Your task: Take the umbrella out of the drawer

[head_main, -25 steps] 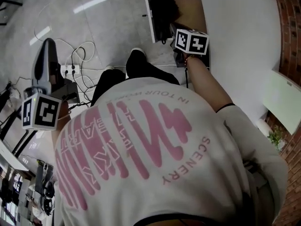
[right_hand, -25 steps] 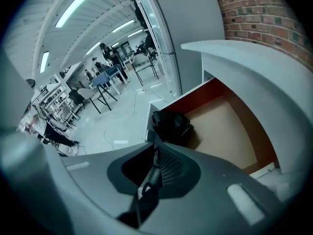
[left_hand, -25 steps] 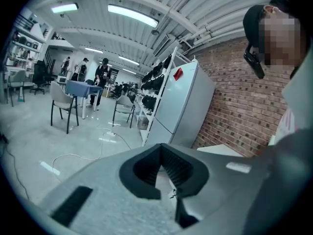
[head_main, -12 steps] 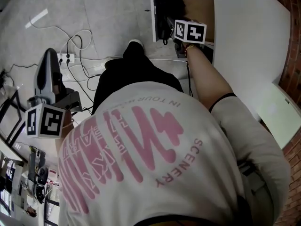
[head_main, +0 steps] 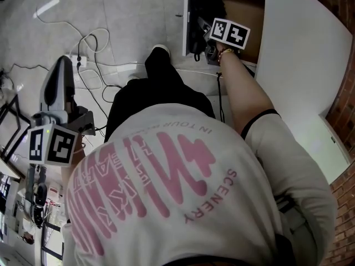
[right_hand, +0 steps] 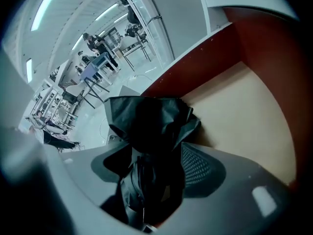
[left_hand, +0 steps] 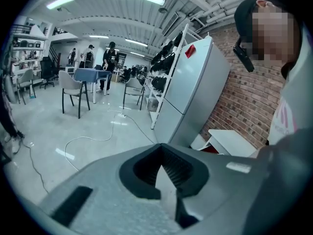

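Right arm stretched toward 1 o'clock, right gripper [right_hand: 157, 148] tipped steeply into drawer [head_main: 244, 16]. Jaws just opening, loose around black umbrella [right_hand: 146, 119] inside drawer. Left gripper [head_main: 61, 66] at 9 o'clock, jaws clenched, empty.

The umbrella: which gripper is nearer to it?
Right. The right gripper is in the drawer, and its jaws have just been opening around the umbrella; the left gripper hangs over the floor, far off sideways.

Overhead looking down — drawer [head_main: 247, 13] shared
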A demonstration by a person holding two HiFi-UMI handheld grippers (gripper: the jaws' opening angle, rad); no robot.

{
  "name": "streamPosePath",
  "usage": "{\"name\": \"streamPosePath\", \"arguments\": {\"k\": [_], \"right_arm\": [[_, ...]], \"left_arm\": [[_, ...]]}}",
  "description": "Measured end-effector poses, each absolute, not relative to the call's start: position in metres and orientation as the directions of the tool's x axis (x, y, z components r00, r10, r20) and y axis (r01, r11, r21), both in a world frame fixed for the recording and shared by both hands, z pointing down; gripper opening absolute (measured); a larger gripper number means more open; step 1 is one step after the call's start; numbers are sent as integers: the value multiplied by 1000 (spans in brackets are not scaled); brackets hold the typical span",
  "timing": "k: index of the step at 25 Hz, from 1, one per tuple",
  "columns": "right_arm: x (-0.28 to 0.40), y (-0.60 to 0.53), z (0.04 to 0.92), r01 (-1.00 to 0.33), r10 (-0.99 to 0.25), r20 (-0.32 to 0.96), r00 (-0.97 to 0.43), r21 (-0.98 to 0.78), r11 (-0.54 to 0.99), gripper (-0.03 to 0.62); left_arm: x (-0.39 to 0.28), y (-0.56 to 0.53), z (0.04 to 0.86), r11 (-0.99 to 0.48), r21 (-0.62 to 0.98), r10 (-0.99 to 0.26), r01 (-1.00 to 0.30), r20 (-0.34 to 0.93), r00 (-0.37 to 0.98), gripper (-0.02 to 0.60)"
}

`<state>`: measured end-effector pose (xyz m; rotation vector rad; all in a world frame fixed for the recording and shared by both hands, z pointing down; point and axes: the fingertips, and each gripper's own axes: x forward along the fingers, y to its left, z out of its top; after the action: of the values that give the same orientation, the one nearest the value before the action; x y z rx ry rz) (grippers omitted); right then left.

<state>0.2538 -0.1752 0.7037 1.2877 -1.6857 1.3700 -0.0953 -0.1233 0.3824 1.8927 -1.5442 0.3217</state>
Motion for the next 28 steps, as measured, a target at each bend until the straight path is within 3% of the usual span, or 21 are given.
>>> {"name": "streamPosePath", "arguments": {"k": [9,16,21,23,25,28], "right_arm": [[248,-186,732,-925,-314,890,-331,-372,-79,331],[255,-185,744,-953,-329,915,-233,-283,-112,347],[264,-178,753,-897,-310,903,-296,-375,-234,422],[261,-177,754,-872,-318,883,-346,-427,-239,419],[254,-178,751,-849,-334,854,-400,-482,-217,314],[253,-178,747,-840,-340,840,-423,-504,-202,296]], "left_arm": [[-94,-139,391,-99,304,-747,-948,607,272,5],[-85,-137,395,-189,255,-719,-948,622,310,5],[-79,-133,396,-225,227,-704,-948,634,319,5],[-82,-132,399,-216,229,-701,-949,641,315,5],[-84,-131,401,-208,237,-697,-949,645,314,5],[-83,-131,403,-209,247,-691,-946,647,321,5]]}}
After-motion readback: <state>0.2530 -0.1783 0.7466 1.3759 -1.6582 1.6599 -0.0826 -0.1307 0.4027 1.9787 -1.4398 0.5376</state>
